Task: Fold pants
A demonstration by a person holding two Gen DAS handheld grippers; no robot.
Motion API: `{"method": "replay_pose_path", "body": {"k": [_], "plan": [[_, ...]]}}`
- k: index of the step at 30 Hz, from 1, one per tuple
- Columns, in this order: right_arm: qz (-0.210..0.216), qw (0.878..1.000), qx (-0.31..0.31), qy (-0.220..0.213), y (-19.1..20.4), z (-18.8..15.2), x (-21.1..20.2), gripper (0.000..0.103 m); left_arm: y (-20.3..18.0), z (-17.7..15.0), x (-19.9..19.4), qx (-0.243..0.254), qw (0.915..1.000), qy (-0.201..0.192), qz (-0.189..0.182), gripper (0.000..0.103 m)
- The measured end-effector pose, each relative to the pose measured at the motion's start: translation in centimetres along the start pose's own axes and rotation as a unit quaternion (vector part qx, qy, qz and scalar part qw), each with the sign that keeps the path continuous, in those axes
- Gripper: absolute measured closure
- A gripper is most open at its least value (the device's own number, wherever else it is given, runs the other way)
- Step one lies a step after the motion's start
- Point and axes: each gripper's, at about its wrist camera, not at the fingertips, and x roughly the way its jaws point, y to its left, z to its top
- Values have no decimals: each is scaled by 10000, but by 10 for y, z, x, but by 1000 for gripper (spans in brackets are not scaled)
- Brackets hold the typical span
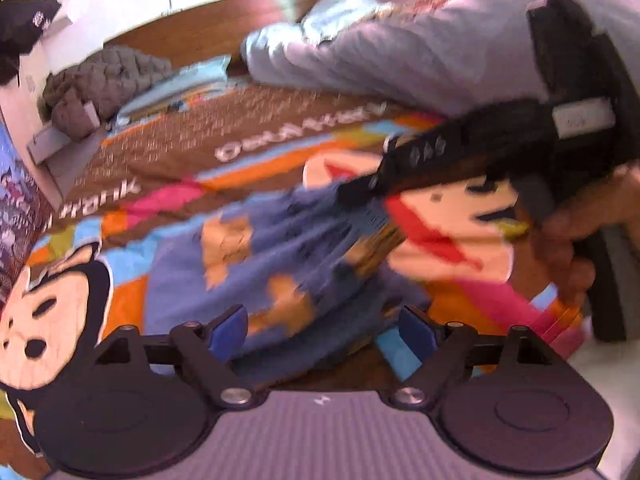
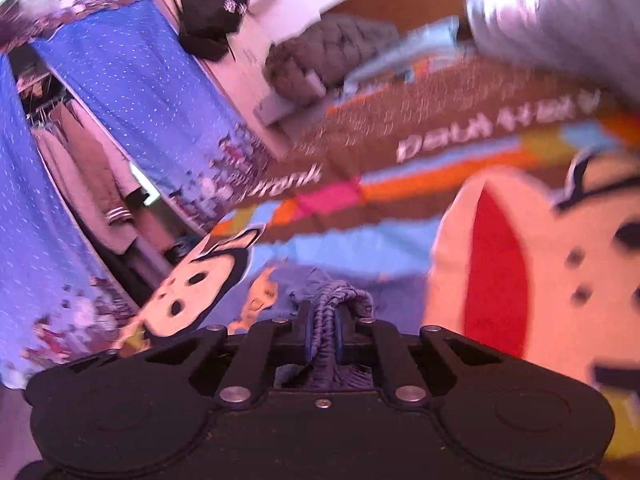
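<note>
Small blue pants [image 1: 280,248] with orange prints lie bunched on a colourful cartoon bedsheet [image 1: 256,160]. My left gripper [image 1: 323,328] hovers just over their near edge, its blue pads wide apart with nothing pressed between them. From the right, my right gripper [image 1: 360,192] reaches in with a hand [image 1: 568,240] on its handle, and its tip sits at the far edge of the pants. In the right wrist view, the right gripper [image 2: 323,320] is shut on the gathered ribbed waistband [image 2: 340,294] of the pants [image 2: 280,280]. Both views are blurred.
A grey quilted blanket [image 1: 108,76] and a pale lilac duvet [image 1: 400,52] lie at the far side of the bed by a wooden headboard [image 1: 200,28]. A blue dotted curtain [image 2: 140,92] and hanging clothes [image 2: 92,168] stand beside the bed.
</note>
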Motion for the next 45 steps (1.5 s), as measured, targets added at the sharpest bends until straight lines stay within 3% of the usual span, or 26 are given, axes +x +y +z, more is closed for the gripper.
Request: {"method": "replay_pose_path", "body": {"k": [2,4,5,7,8,11,12,15,18,22,25,32,42,45], "plan": [[-211,9998,56,-31,-7,-1,4,92,6,-4,12,-240,9992,314,-59,17],[-394,9991,107,149,-13,-5,13,89,14,-8,13,-531,9978,385,-132,17],[-554,9980,-22,300,-13,-8,19,79,17,-9,10,-604,9974,370,-154,17],[-796,9947,-256,596,-12,-14,28,72,24,-11,1,-716,9967,324,-178,16],[-799,9950,-221,559,-13,-14,28,62,27,-12,-3,-744,9967,298,-153,14],[-752,9968,31,265,-20,-10,15,20,37,-13,-18,-943,9953,143,160,10],[-759,9970,96,112,-22,-9,10,13,42,-14,-23,-1085,9937,44,268,6],[-919,9954,207,-158,-25,-7,7,7,58,-12,-28,-1613,9840,-150,744,1],[-928,9953,270,-83,-22,-9,15,6,76,-14,-16,-2203,9672,154,1253,1],[-885,9959,85,190,-11,-15,25,3,97,-30,1,-2922,9452,509,1364,1],[-966,9949,0,285,-9,-18,27,2,106,-43,6,-3253,9357,610,1219,1],[-1057,9921,394,547,-24,-21,34,1,109,-53,4,-3354,9335,550,1145,1],[-1156,9908,319,625,-23,-21,35,1,109,-50,5,-3371,9331,557,1120,1],[-1164,9917,330,446,-24,-19,30,1,117,-49,-6,-3401,9346,254,1009,0]]}}
